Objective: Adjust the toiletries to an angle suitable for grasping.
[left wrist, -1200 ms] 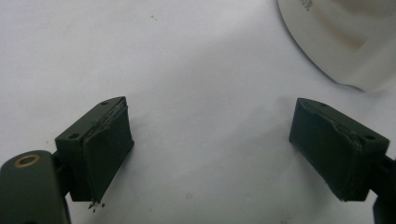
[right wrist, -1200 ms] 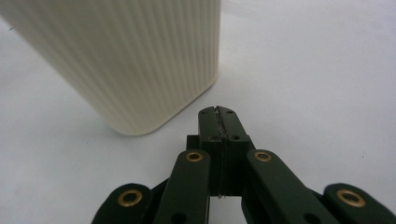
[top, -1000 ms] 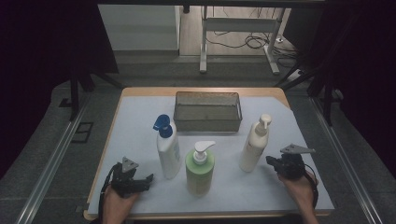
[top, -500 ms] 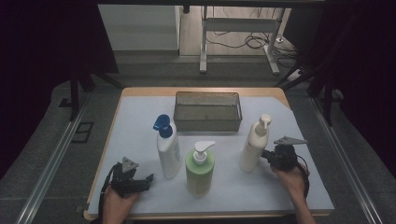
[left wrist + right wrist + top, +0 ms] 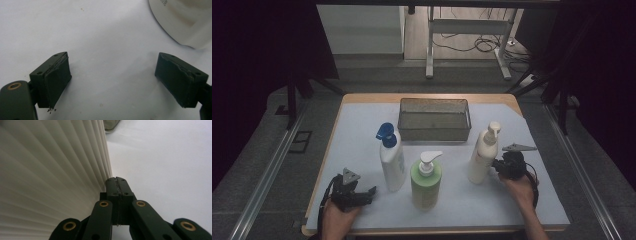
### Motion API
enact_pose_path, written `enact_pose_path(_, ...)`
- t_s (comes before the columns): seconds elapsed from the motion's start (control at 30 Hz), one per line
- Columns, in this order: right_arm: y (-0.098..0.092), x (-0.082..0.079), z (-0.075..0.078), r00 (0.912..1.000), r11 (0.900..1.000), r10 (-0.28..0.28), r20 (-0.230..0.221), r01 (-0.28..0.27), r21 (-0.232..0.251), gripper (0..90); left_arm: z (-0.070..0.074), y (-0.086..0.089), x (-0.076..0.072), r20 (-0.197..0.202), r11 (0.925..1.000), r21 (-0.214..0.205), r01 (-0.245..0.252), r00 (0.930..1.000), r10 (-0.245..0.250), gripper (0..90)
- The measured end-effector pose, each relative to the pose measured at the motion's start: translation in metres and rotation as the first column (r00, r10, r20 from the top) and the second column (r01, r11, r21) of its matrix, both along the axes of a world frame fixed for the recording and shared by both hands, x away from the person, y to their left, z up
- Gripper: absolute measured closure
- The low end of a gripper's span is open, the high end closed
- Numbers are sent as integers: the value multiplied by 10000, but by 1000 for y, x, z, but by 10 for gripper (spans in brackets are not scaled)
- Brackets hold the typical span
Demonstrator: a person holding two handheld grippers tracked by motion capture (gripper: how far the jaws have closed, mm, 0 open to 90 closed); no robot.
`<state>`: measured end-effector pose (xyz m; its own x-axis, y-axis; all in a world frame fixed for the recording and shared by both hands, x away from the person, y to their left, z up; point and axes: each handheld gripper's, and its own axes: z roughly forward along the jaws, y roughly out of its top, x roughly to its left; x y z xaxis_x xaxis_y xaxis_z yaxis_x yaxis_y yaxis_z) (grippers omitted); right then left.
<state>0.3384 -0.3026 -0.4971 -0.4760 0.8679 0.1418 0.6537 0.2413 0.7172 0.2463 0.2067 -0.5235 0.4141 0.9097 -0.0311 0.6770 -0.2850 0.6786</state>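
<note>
R gripper (image 5: 117,185), jaws clenched on nothing, is being pressed beside cream ribbed bottle (image 5: 482,152), its top cropped in the right gripper view; L gripper (image 5: 112,80) is being held released.

A lab-like recording space: dark curtains hang around a wooden table (image 5: 362,98) with a white cover, behind it a metal stand (image 5: 467,30) and loose cables (image 5: 464,45) on bare floor.

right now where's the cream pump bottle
In the high view the cream pump bottle stands on the right of the table, in front of the mesh basket's right end, with the shut right gripper against its side.
</note>
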Motion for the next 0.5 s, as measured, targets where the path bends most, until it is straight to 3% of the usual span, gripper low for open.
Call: enact_pose_path(0.5,19,16,-3,9996,9996,284,3,-284,53,895,0,0,0,7,10000,19,12,10000,-12,126)
